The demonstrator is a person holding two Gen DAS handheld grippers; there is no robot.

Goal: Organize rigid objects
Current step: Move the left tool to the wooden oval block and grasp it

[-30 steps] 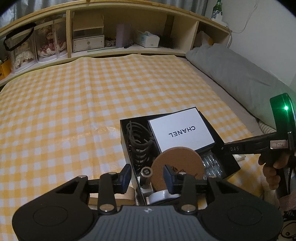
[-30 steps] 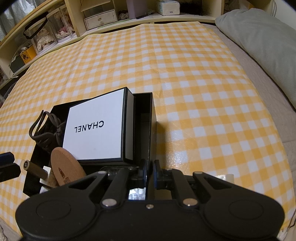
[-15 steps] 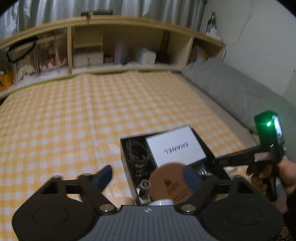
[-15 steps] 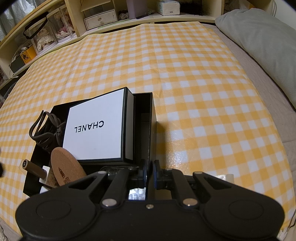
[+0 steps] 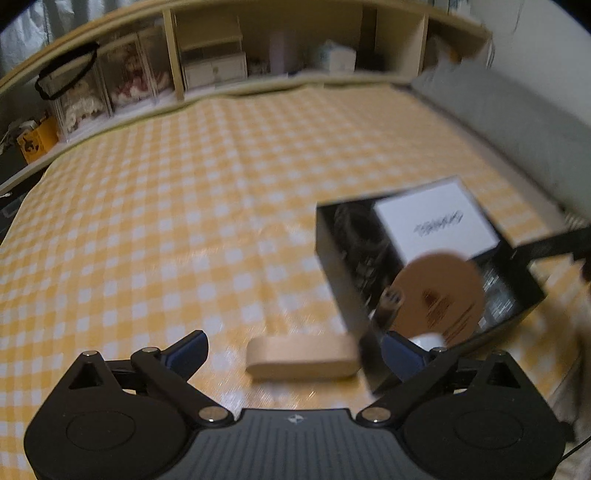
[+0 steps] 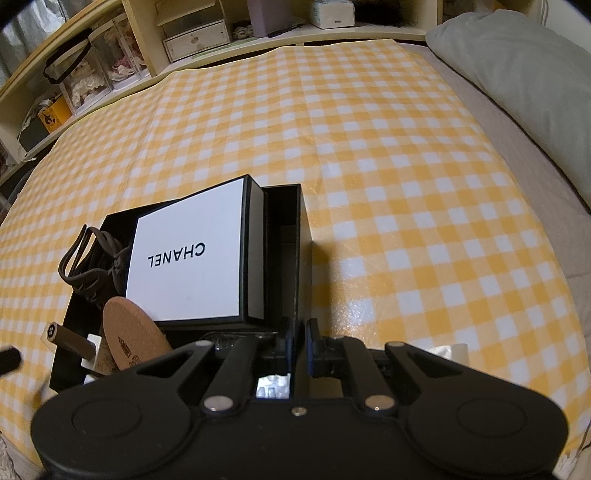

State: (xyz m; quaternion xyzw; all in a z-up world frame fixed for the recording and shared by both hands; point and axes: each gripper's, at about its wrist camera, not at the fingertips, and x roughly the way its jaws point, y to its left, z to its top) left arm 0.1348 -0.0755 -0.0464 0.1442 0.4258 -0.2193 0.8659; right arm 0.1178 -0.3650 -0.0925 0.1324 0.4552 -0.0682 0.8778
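A black open box (image 6: 288, 221) lies on the yellow checked cloth; it also shows in the left wrist view (image 5: 340, 266). Inside are a white CHANEL box (image 6: 188, 262), a round cork coaster (image 6: 129, 341), a dark coiled cable (image 6: 94, 254) and a small brown cylinder (image 6: 61, 334). My right gripper (image 6: 297, 341) is shut on the black box's near wall. My left gripper (image 5: 291, 350) is open and empty, above a light wooden block (image 5: 301, 358) lying on the cloth just left of the box.
Wooden shelves (image 6: 192, 33) with boxes and clear cases run along the far edge. A grey pillow (image 6: 517, 70) lies at the right. The checked cloth (image 6: 369, 129) stretches beyond the box.
My left gripper opened wide and swung left from over the box, so the wooden block lies between its fingers. The right gripper stayed still on the box wall.
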